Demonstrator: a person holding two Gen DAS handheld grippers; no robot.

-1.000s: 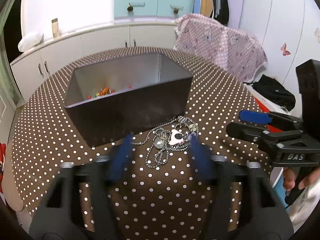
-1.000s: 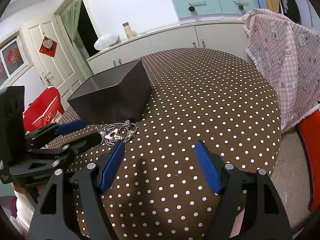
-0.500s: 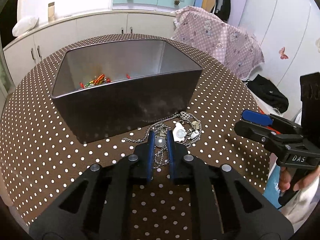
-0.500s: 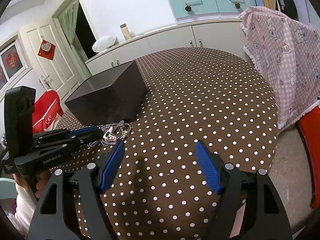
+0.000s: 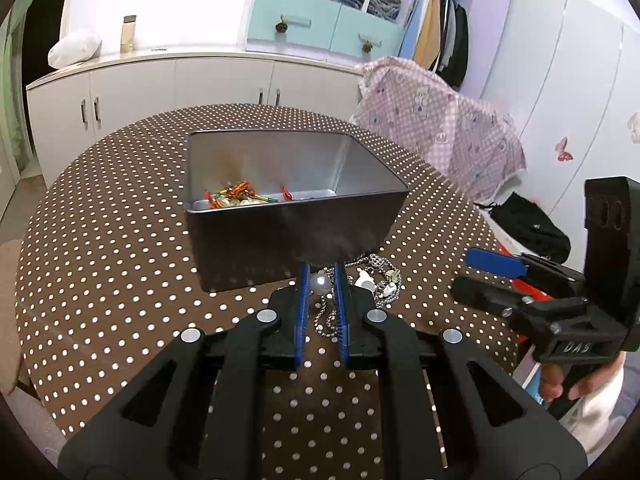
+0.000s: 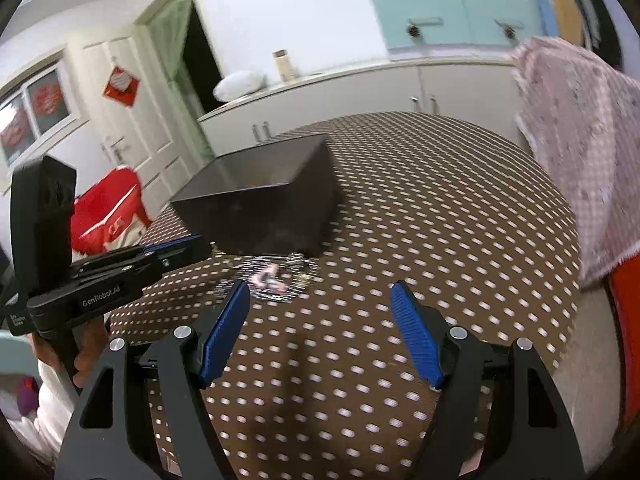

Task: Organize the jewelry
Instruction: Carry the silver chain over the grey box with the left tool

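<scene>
The left gripper (image 5: 320,280) has its blue fingers (image 5: 303,300) squeezed on the white pearl (image 5: 321,283) of a silver necklace (image 5: 362,286), just in front of the dark box (image 5: 296,232) on the dotted table (image 5: 100,260). The rest of the chain lies in a small heap on the table, touching the front right corner of the box, and some bright little pieces (image 5: 236,196) sit inside the box. To the right of the box, the right gripper (image 6: 320,308) hangs over the table with its fingers (image 6: 414,332) wide and nothing between them, and they have just been closing a little.
</scene>
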